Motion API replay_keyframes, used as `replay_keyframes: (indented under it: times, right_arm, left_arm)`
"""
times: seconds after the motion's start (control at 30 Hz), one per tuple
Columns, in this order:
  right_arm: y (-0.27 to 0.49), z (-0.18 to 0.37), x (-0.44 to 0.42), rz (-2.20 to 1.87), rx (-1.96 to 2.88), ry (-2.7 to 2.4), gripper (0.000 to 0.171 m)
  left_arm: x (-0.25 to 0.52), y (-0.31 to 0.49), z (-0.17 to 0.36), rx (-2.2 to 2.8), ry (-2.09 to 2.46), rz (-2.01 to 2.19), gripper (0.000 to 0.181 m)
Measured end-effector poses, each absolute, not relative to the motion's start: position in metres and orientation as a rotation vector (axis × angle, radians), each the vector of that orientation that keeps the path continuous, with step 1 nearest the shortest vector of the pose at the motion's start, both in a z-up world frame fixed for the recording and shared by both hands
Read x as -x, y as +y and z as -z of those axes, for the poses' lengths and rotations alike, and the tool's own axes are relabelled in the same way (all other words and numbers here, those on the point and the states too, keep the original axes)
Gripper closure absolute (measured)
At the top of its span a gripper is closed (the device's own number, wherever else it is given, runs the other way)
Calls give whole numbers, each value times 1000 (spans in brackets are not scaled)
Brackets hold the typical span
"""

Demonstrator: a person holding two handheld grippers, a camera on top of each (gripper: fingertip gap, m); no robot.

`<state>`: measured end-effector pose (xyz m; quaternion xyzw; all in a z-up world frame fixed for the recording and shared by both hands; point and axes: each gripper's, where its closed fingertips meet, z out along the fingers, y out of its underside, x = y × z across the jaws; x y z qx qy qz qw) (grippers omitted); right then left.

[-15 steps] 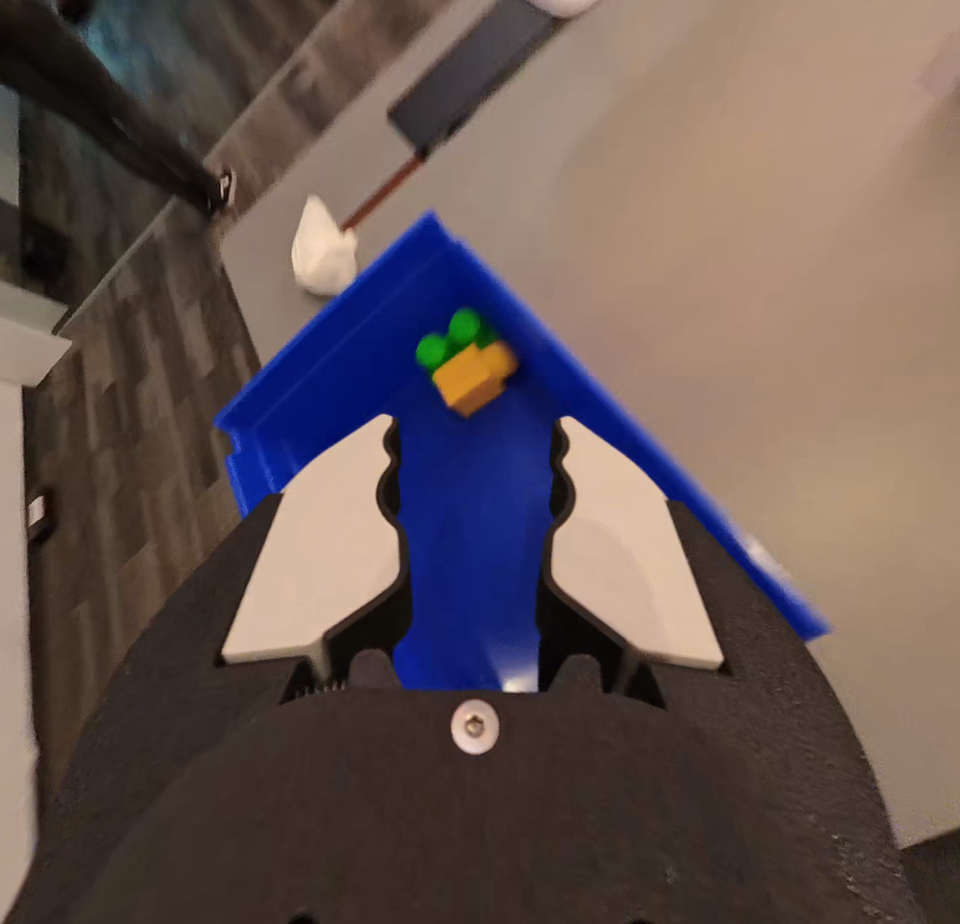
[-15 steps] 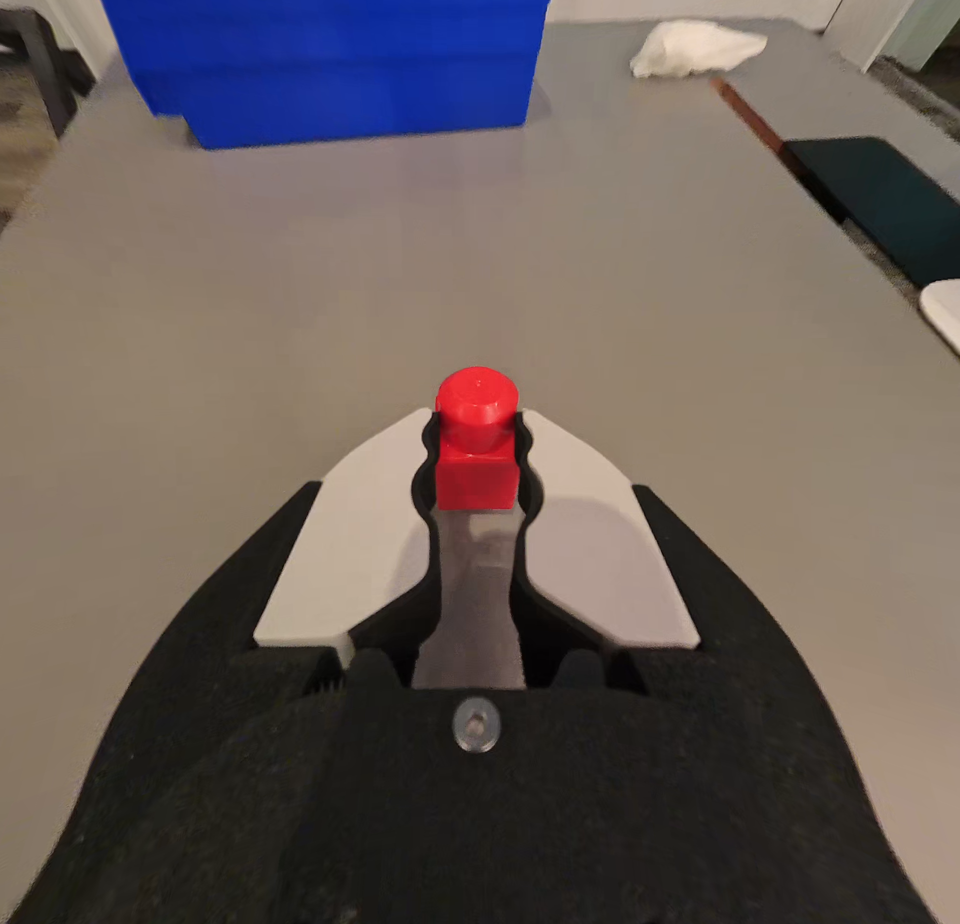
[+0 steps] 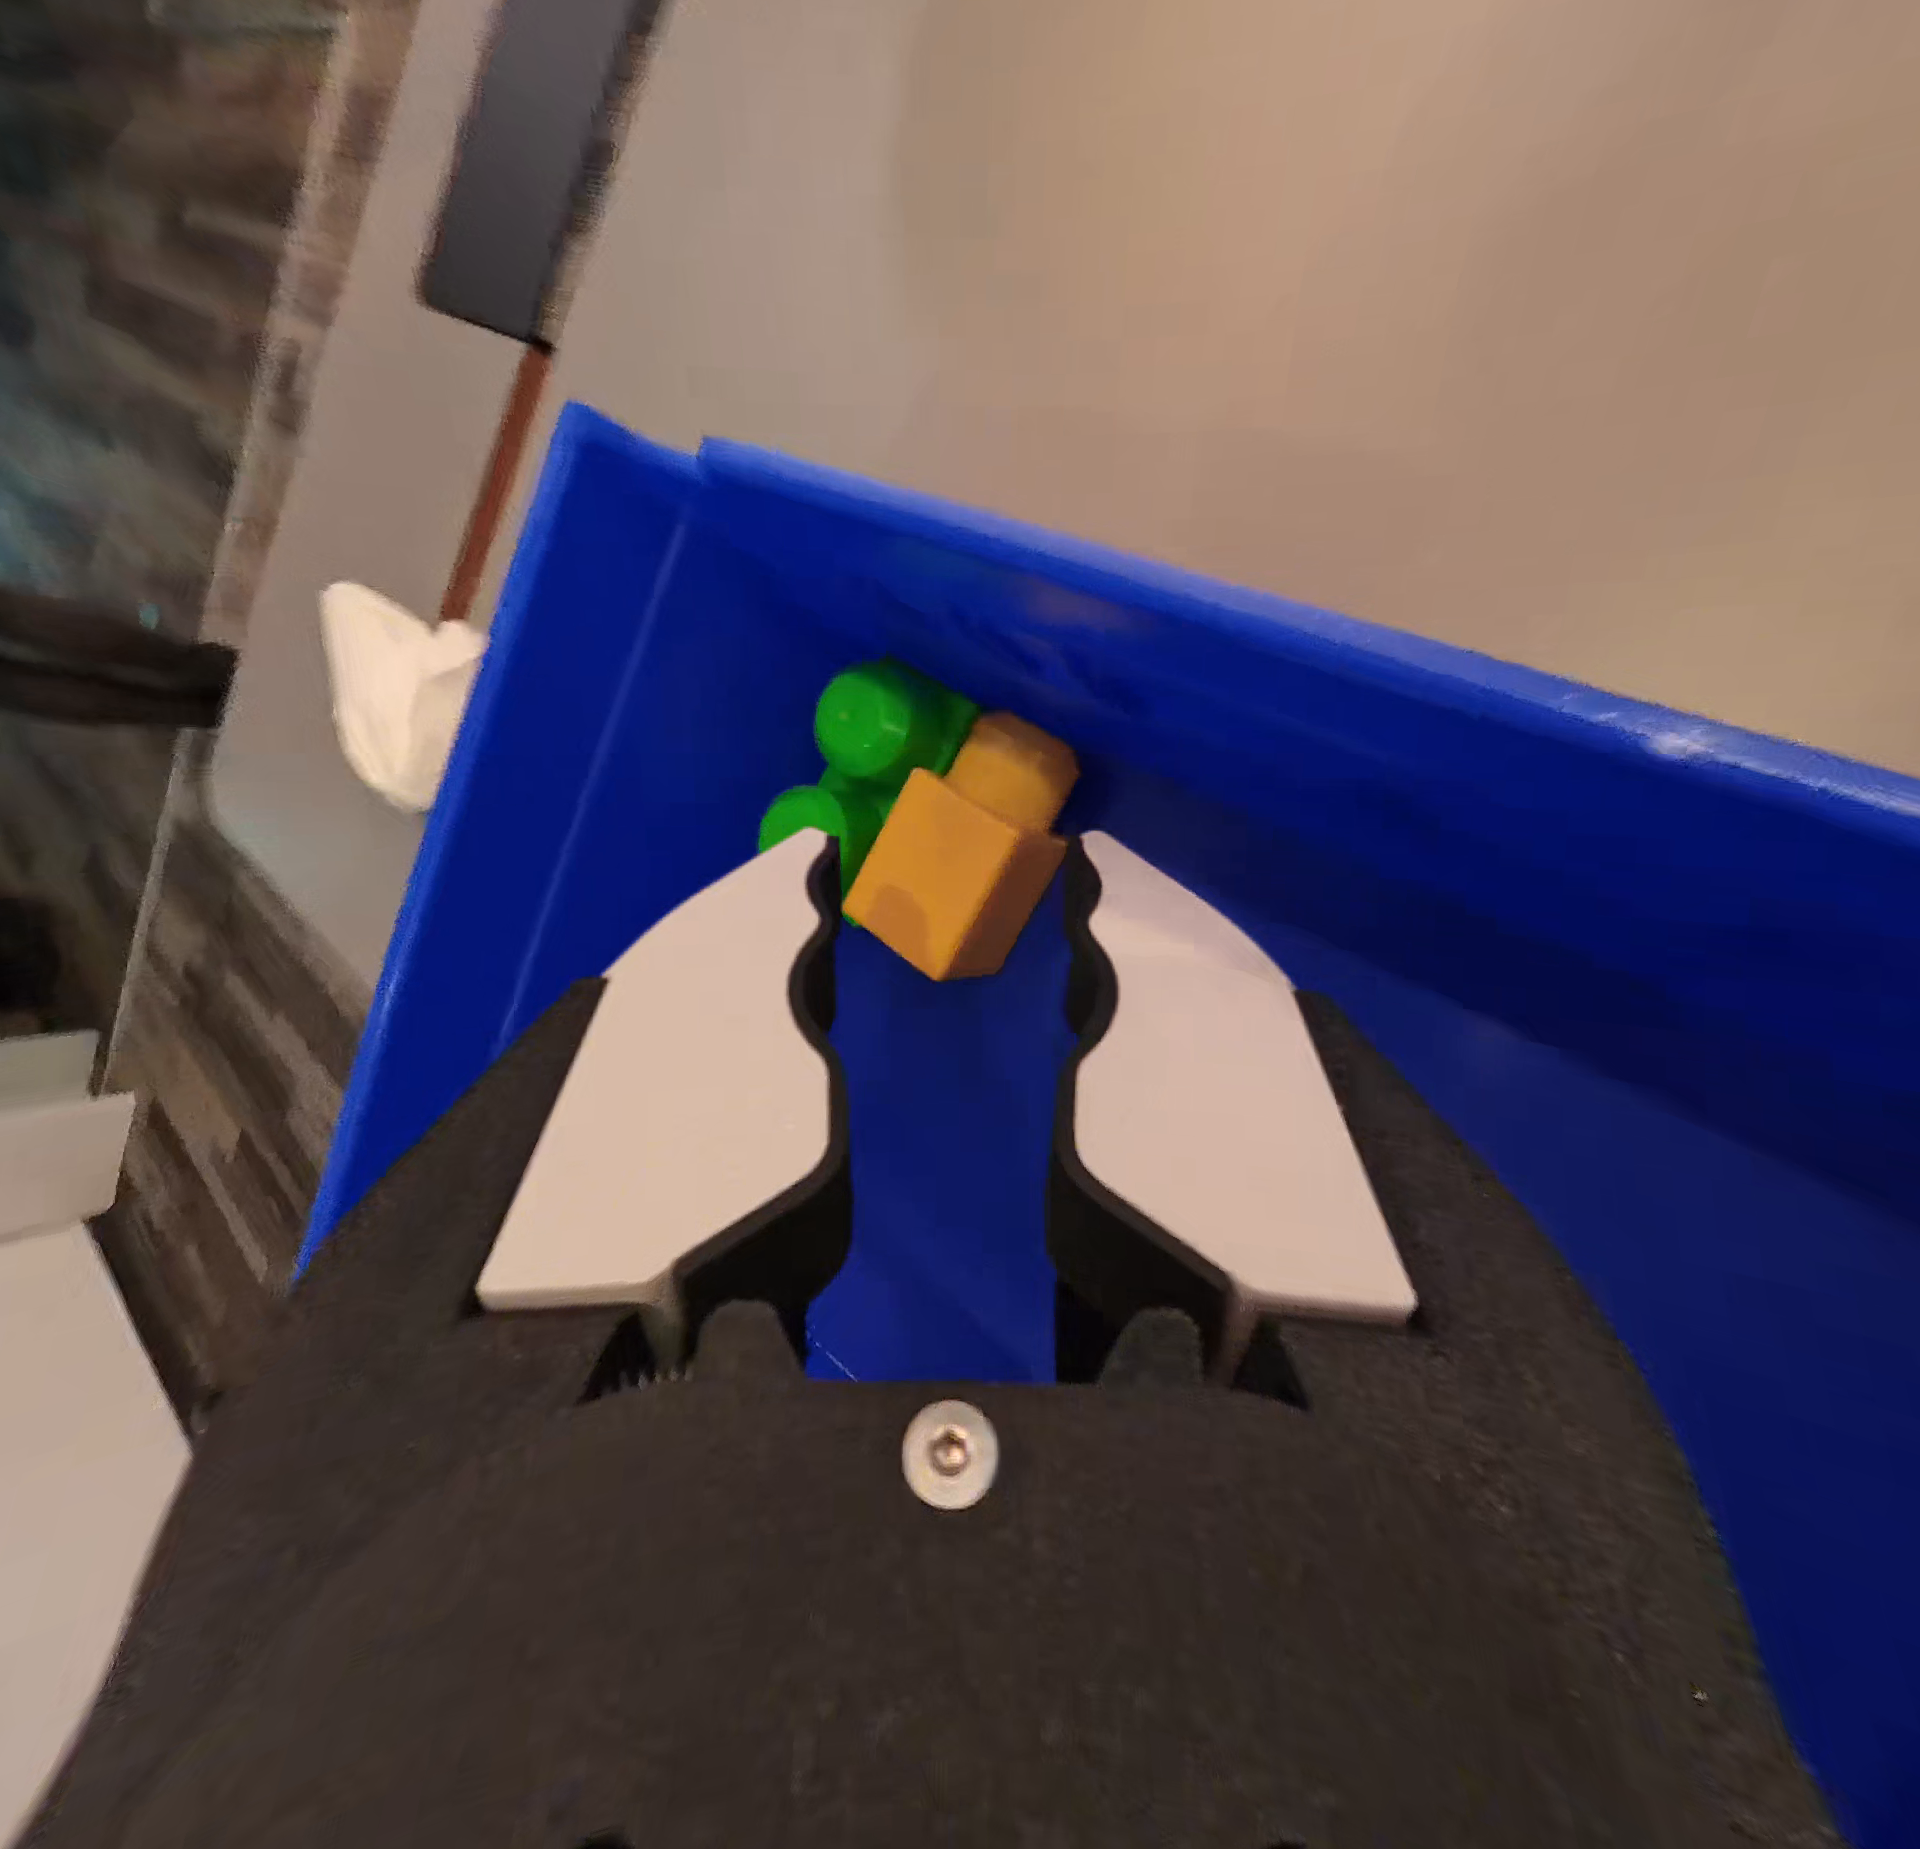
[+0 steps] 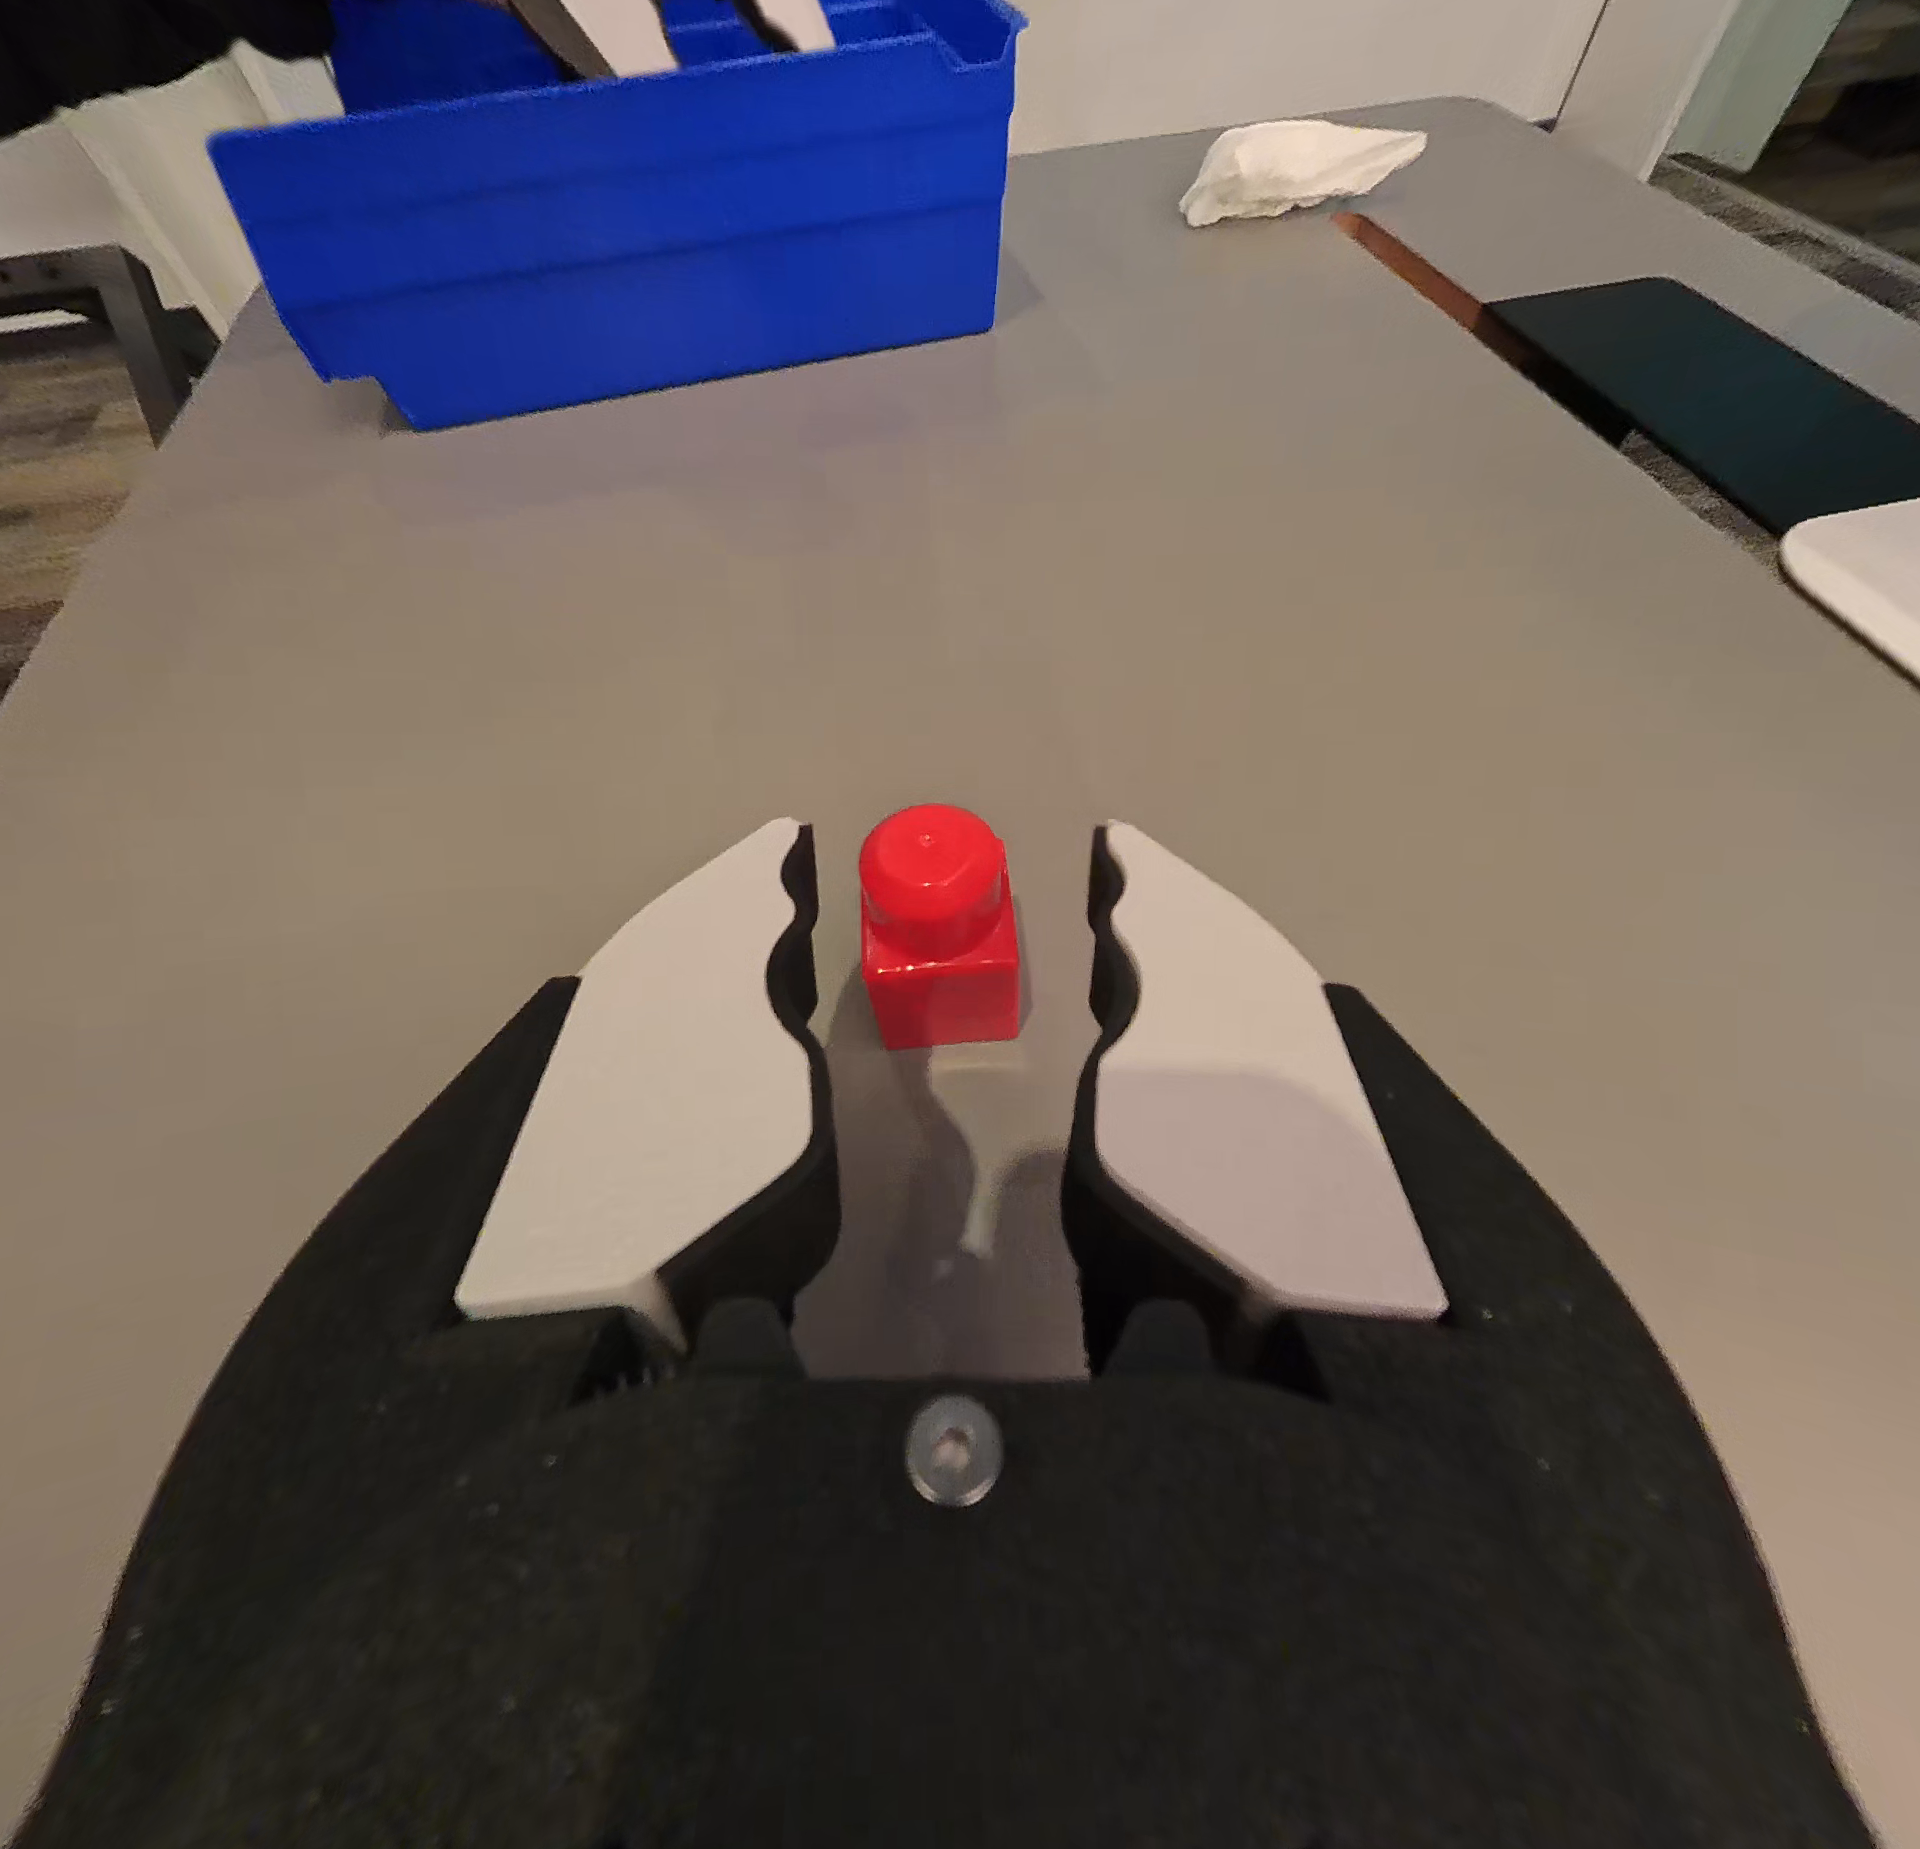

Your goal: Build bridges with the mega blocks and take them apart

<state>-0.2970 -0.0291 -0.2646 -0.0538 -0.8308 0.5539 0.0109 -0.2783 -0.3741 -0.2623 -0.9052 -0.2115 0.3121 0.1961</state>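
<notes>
A one-stud red block (image 4: pixel 938 942) stands upright on the grey table (image 4: pixel 1247 604), between the fingers of my open right gripper (image 4: pixel 948 854), which do not touch it. My left gripper (image 3: pixel 948 854) is open inside the blue bin (image 3: pixel 1351 760), its tips right at an orange block (image 3: pixel 956 885) that lies on its side against a green two-stud block (image 3: pixel 868 750) by the bin wall. The left fingertip overlaps the green block. The left gripper (image 4: pixel 686 12) also shows in the right wrist view, reaching into the blue bin (image 4: pixel 623 241) at the table's far left.
A crumpled white tissue (image 4: pixel 1299 173) lies at the far right of the table and shows beside the bin in the left wrist view (image 3: pixel 400 687). A dark pad (image 4: pixel 1704 397) and a white object (image 4: pixel 1860 584) sit at the right edge. A sleeve (image 4: pixel 156 2) shows behind the bin. Left tips to right tips: about 35 cm.
My right gripper has opened and let go of the red block, which now stands on the table. My left gripper has moved down into the bin, closer to the orange and green blocks.
</notes>
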Motion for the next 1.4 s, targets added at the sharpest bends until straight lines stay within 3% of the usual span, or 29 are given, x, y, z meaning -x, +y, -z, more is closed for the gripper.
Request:
replay_keyframes:
  times: [0.3, 0.73, 0.87, 1.0, 1.17, 1.4]
  right_arm:
    - [-8, 241, 279, -1821, 252, -2568, 123]
    - [-8, 231, 263, -1891, 253, -2585, 125]
    - [-16, 214, 258, -1931, 180, -2548, 126]
    - [-44, 172, 250, -2008, 77, -2456, 126]
    - [-109, 102, 209, -2083, -243, -2276, 118]
    - [-119, 48, 161, -2196, -439, -1996, 122]
  left_arm:
    - [286, -383, 290, 2808, -293, -655, 135]
    - [282, -385, 301, 2823, -391, -593, 142]
    - [273, -399, 262, 2693, -522, -823, 142]
    - [253, -388, 169, 2319, -648, -1015, 142]
    - [208, -272, 77, 1952, -498, -952, 143]
    - [168, -130, 58, 1701, -310, -667, 143]
